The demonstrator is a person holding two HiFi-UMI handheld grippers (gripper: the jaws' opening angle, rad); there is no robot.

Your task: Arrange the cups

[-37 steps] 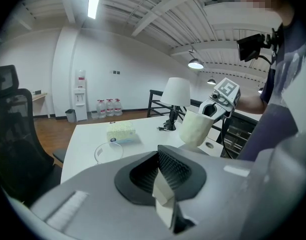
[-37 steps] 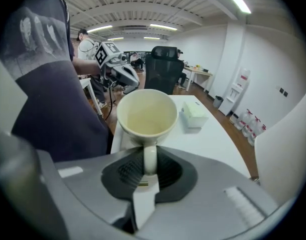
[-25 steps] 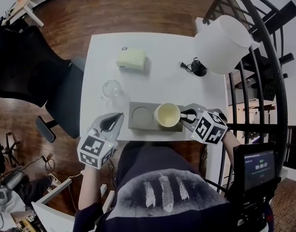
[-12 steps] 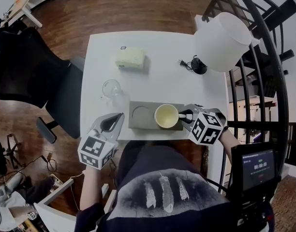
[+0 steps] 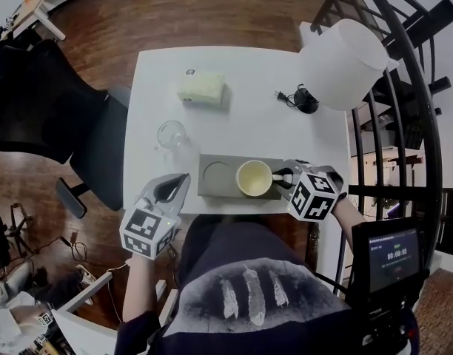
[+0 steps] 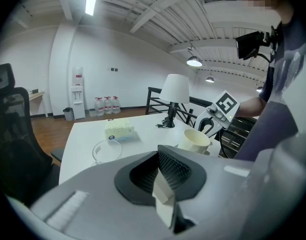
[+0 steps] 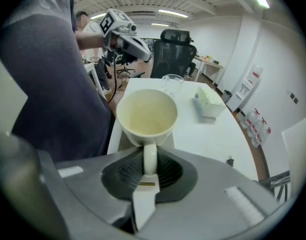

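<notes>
At the near left edge of the white table point(image 5: 249, 80), the left gripper point(image 5: 173, 189) hovered, jaws closed on nothing. Beyond it stood a clear glass cup point(image 5: 171, 134). Rightward, a cream mug point(image 5: 254, 177) sat at the grey tray's point(image 5: 212, 192) right end, its handle pinched by the right gripper point(image 5: 283, 176).

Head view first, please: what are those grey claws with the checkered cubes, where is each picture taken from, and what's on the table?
There is no robot: a person holds two hand-held grippers. The head view looks down from their head; the other two cameras ride on the grippers, looking along the jaws. On the white table are a grey tray, a clear glass, a tissue pack and a lamp. The right gripper is shut on the cream mug's handle, at the tray's right end. The left gripper is shut and empty.
</notes>
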